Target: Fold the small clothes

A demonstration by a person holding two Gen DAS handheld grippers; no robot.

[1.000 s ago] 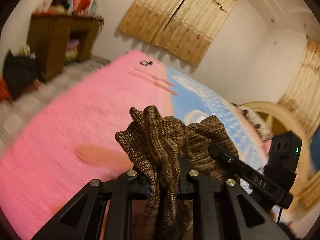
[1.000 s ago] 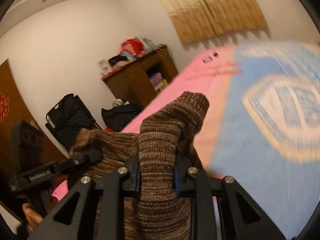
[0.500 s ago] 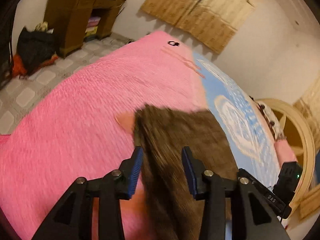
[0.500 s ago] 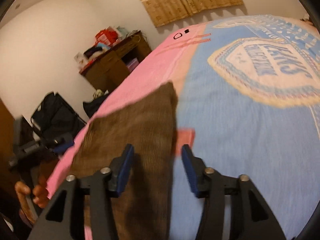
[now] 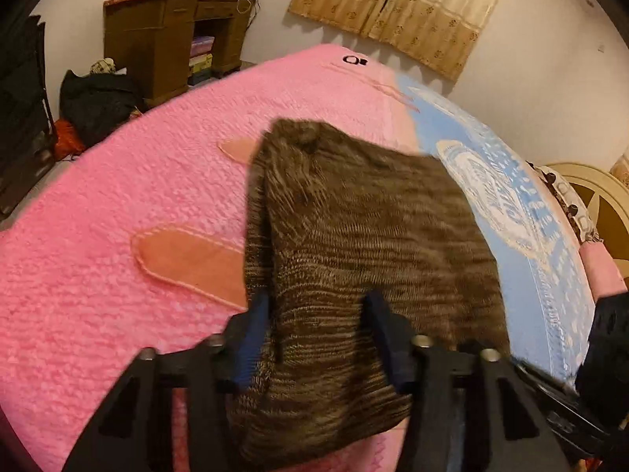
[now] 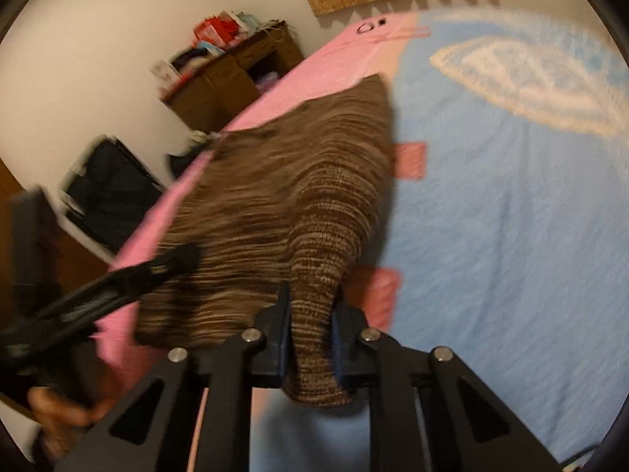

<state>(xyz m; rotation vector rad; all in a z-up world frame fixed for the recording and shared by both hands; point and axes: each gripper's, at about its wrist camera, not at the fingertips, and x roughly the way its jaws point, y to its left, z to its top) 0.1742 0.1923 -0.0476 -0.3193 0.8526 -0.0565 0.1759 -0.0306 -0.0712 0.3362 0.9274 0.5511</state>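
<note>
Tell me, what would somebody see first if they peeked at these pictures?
First the fuzzy brown knitted garment, spread on the bed right in front of both grippers. Under it is the bright blanket, pink on one side and blue with a white badge on the other. The right gripper is closing on a fold of the knit, while the left gripper stands open around its near edge.
</note>
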